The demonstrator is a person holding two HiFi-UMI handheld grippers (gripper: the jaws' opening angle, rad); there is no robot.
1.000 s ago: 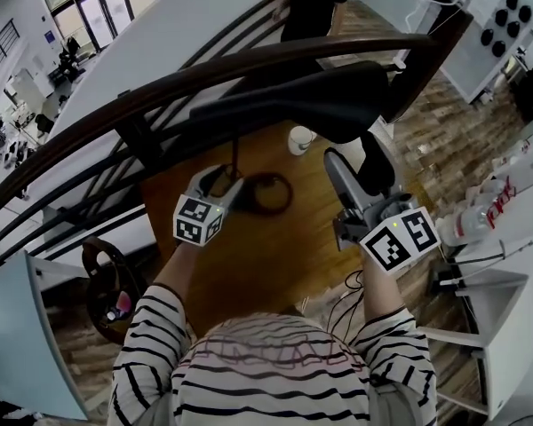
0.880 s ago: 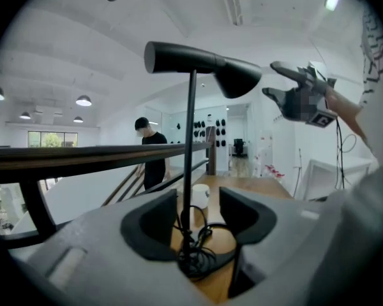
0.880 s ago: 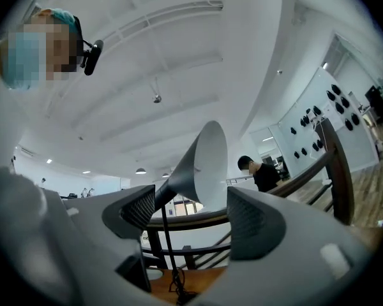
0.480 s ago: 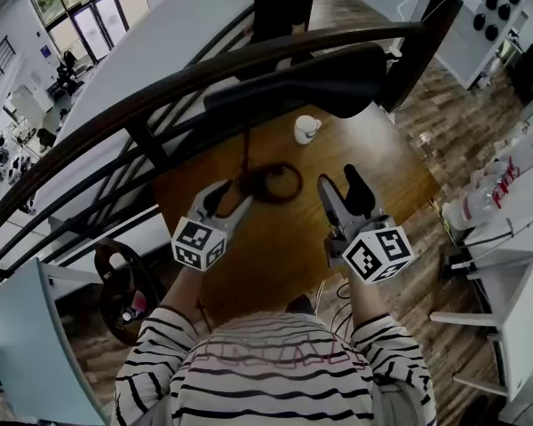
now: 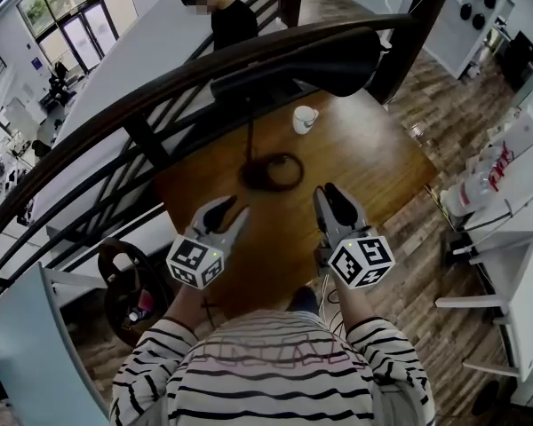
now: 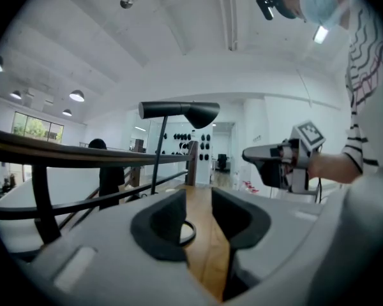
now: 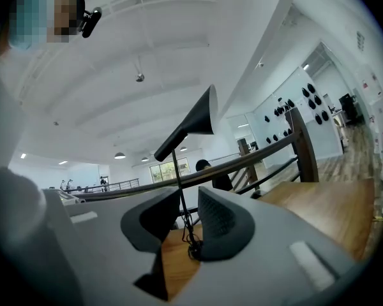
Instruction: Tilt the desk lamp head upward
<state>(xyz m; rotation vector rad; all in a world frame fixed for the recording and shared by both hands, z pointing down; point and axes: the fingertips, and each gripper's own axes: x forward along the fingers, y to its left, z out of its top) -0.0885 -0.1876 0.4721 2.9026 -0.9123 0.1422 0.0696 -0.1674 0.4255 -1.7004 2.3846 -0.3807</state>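
Claws empty, jaws just closing: left claw (image 5: 231, 209) half apart, right claw (image 5: 329, 193) narrower, both clear of lamp (image 5: 329, 60).

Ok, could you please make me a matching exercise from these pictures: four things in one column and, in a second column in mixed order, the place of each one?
Column one
1. mug
2. lamp head
3. lamp base
4. person in black

Column two
A. behind the railing
B. a dark ring lying flat on the table
C. raised high above the table
D. standing upright on the table, near its far edge

Pairs: 1-D, 2-C, 3-B, 4-A.
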